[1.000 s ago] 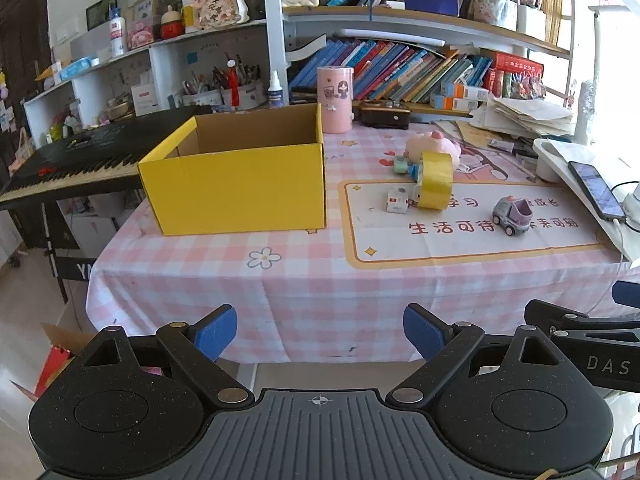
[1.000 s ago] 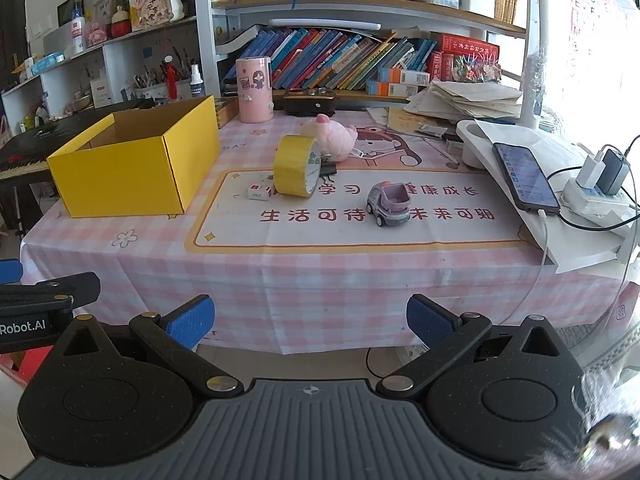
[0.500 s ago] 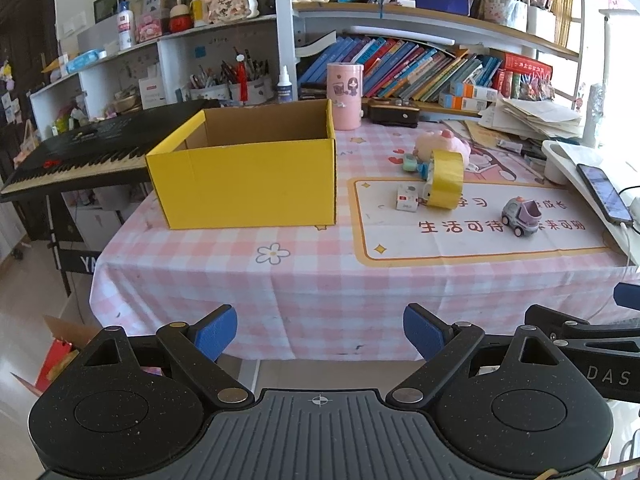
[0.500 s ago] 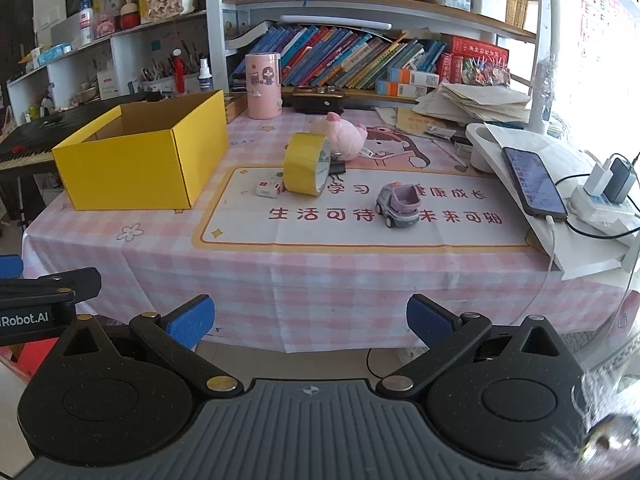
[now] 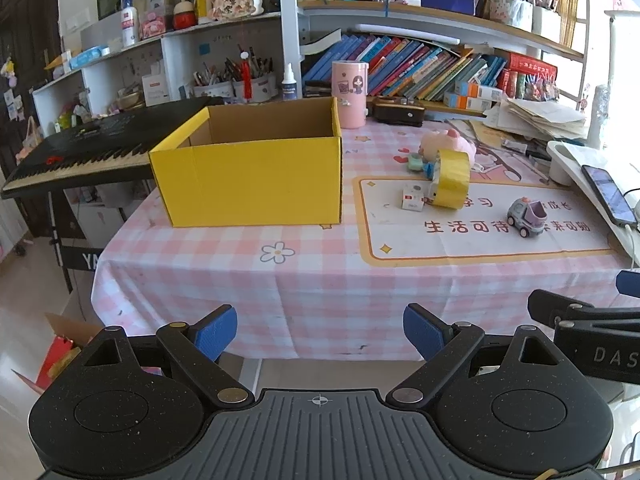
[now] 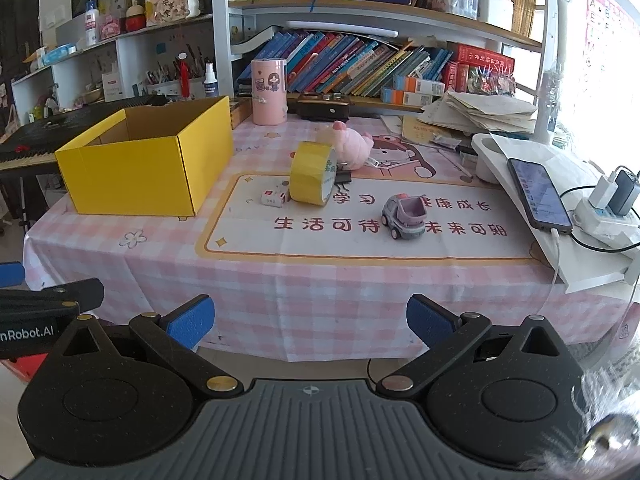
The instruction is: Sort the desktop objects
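Yellow cardboard box (image 5: 256, 176) sits open on the pink checked tablecloth (image 5: 320, 280), left of the mat. Yellow tape roll (image 6: 312, 174) stands on edge, touching the pink plush pig (image 6: 352, 146); toy car (image 6: 404, 218) and small white cube (image 6: 274, 196) lie near. Your left gripper (image 5: 320, 330) and right gripper (image 6: 310, 320) both gape wide, empty, short of the table edge.

"生活可待" on desk mat (image 6: 360, 240); "nRobot.AI" on left claw (image 6: 24, 334).
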Demonstrator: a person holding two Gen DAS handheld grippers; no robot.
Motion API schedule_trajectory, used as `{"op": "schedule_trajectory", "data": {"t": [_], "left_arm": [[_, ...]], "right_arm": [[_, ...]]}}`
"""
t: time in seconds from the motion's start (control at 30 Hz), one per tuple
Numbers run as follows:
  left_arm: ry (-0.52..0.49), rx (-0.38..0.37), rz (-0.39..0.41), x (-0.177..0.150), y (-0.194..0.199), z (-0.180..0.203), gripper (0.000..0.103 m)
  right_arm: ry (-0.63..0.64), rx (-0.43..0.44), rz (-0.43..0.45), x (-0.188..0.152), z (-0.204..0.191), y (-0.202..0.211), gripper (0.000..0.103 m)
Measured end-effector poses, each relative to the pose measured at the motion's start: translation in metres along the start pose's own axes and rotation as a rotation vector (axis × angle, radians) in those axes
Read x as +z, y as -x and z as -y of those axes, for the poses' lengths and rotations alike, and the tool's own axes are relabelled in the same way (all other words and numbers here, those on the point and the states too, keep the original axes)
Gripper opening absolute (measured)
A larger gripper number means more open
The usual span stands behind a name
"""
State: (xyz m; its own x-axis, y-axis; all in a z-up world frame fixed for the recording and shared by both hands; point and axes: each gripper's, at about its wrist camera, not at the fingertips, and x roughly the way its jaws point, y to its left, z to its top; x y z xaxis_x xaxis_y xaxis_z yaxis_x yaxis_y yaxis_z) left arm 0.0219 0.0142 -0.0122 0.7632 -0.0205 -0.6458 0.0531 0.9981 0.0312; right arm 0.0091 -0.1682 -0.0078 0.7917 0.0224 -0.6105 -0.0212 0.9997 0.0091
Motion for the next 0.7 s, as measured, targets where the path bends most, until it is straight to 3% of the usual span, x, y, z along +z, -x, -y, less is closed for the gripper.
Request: {"op": "schedule_trajectory", "data": {"t": [0.7], "left_arm": [[-0.022,-0.018,-0.002,0.0001,-0.0018,0.0030,0.092]], "right_arm": [[-0.040,-0.051,0.004,-0.0067,0.0053,0.0053,0.100]]}}
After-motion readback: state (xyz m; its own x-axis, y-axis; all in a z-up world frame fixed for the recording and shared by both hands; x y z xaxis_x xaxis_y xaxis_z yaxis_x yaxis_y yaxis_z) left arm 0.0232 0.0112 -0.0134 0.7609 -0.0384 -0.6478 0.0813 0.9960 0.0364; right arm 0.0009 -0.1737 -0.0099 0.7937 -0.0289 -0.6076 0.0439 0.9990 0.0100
